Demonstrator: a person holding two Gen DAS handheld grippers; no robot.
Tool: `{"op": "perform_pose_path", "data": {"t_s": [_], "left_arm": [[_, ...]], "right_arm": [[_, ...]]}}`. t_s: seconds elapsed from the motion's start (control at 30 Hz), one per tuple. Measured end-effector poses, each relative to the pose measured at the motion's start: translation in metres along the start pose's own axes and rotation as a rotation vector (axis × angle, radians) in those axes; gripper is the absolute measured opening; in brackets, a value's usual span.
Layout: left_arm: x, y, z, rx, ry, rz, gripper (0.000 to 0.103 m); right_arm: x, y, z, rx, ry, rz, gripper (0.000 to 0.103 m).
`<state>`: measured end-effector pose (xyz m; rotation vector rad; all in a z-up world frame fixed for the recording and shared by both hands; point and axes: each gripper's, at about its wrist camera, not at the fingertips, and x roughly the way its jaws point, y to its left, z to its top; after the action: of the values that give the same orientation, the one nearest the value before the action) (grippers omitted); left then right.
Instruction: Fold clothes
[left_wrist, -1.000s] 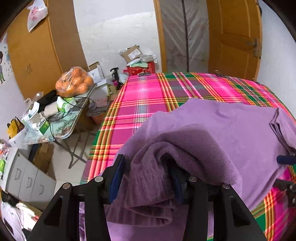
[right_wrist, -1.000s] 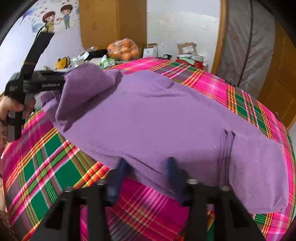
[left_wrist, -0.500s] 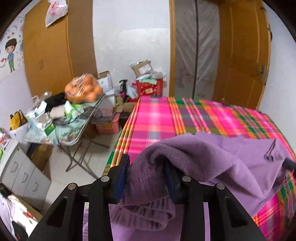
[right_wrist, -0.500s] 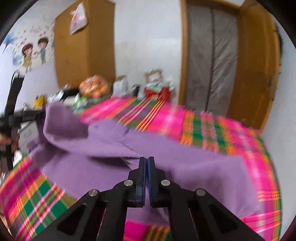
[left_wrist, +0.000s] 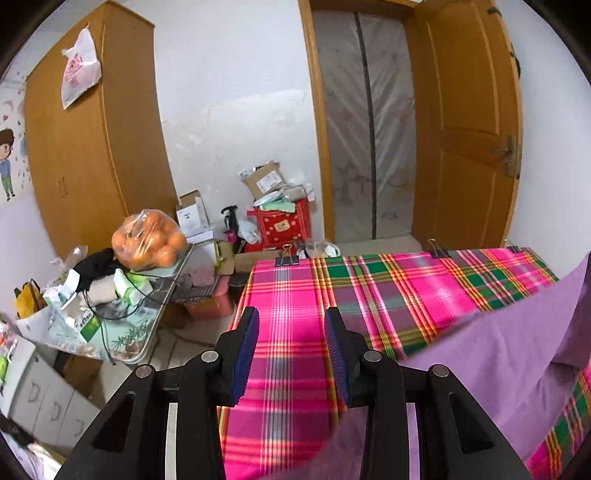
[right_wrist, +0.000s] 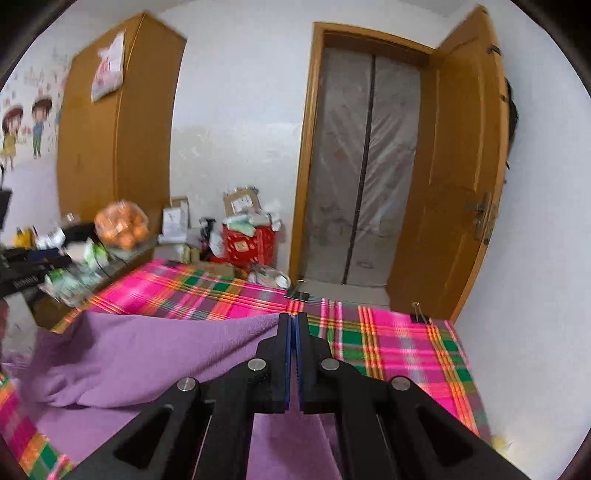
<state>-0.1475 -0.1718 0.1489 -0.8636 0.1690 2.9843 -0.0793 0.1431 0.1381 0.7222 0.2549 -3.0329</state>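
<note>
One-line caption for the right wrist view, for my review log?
Right tongs shut on the edge of a purple garment, lifting it above the plaid bedspread.

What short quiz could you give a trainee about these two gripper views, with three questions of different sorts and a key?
1. True or false: the left gripper holds the purple garment.
2. Which gripper is shut on cloth? A) left B) right C) both
3. Fill in: the bag of oranges sits on the cluttered side ____, left of the plaid cover.

Key
1. False: its jaws stand open with only the cover showing between them.
2. B: the right gripper pinches the garment's edge, and the cloth hangs from it.
3. table
</note>
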Motion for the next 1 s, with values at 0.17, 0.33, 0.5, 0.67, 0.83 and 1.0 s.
{"op": "perform_pose_path", "data": {"t_s": [0.17, 0.33, 0.5, 0.67, 0.83, 1.0], "left_arm": [[0.019, 0.004, 0.001, -0.040, 0.046, -0.034, 0.038], [0.018, 0.003, -0.014, -0.021, 0.072, -0.050, 0.039], [-0.007, 0.005, -0.025, -0.016, 0.040, -0.092, 0.039], [-0.033, 0.002, -0.047, 0.024, 0.048, -0.151, 0.039], [-0.047, -0.002, -0.085, 0.072, 0.110, -0.173, 0.039], [-0.053, -0.017, -0.122, 0.133, 0.176, -0.198, 0.039]], "right_arm": [[0.050, 0.007, 0.024, -0.039, 0.041, -0.091, 0.002], [0.100, 0.017, 0.027, -0.063, 0.105, -0.179, 0.002], [0.127, 0.028, 0.013, -0.105, 0.151, -0.195, 0.003], [0.110, 0.012, -0.005, -0.063, 0.189, -0.108, 0.007], [0.061, -0.023, -0.022, -0.015, 0.191, -0.033, 0.027], [0.008, -0.063, -0.057, 0.067, 0.182, -0.018, 0.040]]}}
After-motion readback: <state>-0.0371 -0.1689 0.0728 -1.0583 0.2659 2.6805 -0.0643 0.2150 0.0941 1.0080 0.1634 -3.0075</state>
